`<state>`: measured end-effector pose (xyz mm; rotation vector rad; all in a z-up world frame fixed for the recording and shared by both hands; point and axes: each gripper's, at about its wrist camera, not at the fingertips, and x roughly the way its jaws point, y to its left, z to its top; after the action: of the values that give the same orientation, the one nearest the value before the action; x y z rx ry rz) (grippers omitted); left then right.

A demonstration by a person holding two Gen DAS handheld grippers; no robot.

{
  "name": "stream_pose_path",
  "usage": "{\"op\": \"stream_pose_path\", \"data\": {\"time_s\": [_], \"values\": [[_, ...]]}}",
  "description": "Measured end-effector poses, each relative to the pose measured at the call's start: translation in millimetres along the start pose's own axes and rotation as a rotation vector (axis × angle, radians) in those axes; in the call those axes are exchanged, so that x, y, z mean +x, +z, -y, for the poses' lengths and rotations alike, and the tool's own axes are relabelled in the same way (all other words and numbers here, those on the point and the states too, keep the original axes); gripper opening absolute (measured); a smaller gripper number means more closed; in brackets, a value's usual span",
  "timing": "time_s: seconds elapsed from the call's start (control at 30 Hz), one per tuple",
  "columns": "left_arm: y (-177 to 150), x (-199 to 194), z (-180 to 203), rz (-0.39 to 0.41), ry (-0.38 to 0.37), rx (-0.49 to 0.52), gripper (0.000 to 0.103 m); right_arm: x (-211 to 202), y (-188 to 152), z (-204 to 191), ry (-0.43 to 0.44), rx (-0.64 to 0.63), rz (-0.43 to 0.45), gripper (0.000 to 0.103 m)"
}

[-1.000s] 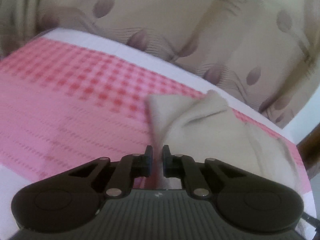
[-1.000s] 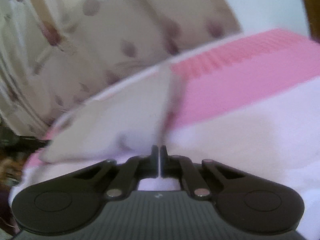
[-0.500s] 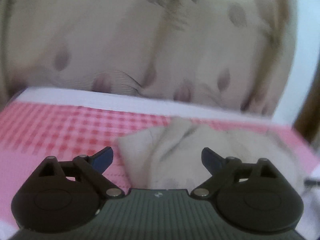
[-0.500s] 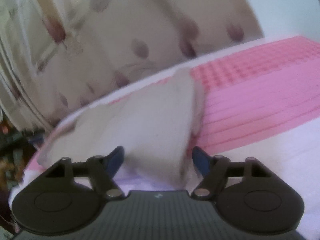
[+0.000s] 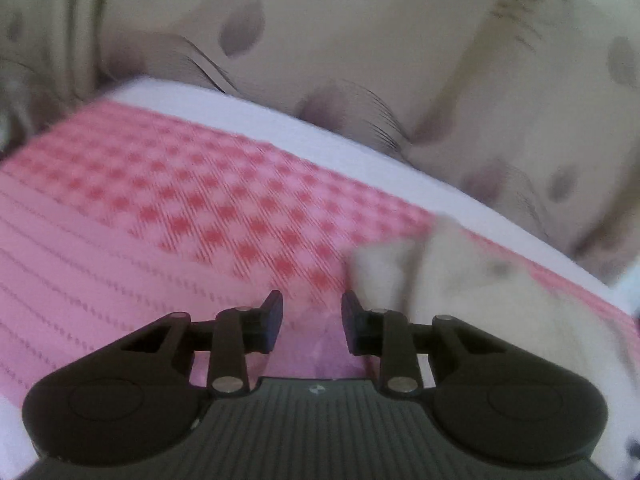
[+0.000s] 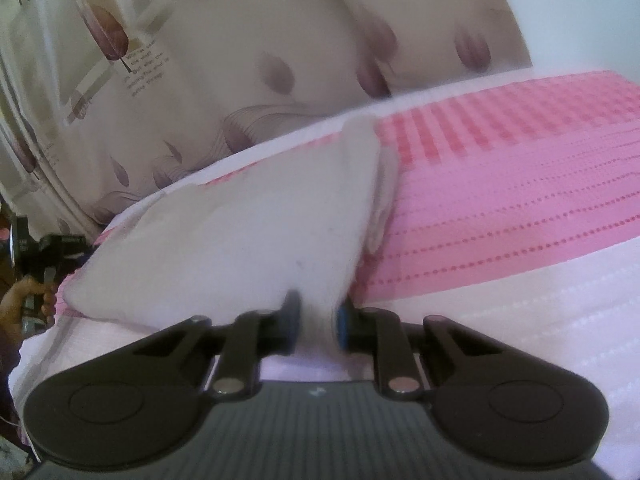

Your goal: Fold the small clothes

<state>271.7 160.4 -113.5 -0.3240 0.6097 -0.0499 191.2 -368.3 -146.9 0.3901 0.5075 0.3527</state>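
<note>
Pink checked bedspread (image 5: 168, 216), leaf-print curtain (image 5: 360, 32) behind.
Left claw (image 5: 312, 322) just closing, jaws apart over bare pink, nothing between; right claw (image 6: 316, 320) closing on near corner of cream garment (image 6: 240, 232), lying flat toward bed's far edge.

Right gripper (image 6: 315, 322) at 6 o'clock; jaws just been closing, cream garment (image 6: 248, 232) corner between the blue pads (image 6: 343, 326), contact looks made but blurred; garment spreads from centre toward 9 o'clock on the pink checked cover (image 6: 520, 200); folded edge runs up toward 12; leaf-print curtain (image 6: 240, 60) across 10 to 1; person's hand (image 6: 24, 300) on a dark object at 9.
</note>
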Motion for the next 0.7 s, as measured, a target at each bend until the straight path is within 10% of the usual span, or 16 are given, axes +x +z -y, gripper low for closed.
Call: {"op": "stream_pose_path", "data": {"time_s": [0.13, 0.2, 0.23, 0.33, 0.7], "values": [[-21, -26, 14, -0.009, -0.102, 0.100, 0.084, -3, 0, 2, 0.039, 0.041, 0.018, 0.025], [-30, -37, 16, 0.006, -0.142, 0.103, 0.092, -3, -1, 1, 0.057, 0.049, 0.027, 0.027], [-34, -35, 14, -0.005, -0.170, 0.100, 0.090, -2, -1, -1, 0.046, 0.040, 0.026, 0.027], [-43, -25, 23, -0.080, -0.152, 0.141, 0.016, 4, 0, -7, 0.004, 0.009, 0.015, 0.019], [-54, -55, 5, -0.081, -0.160, 0.159, 0.011, -20, -4, 5, -0.015, -0.027, -0.075, 0.006]]}}
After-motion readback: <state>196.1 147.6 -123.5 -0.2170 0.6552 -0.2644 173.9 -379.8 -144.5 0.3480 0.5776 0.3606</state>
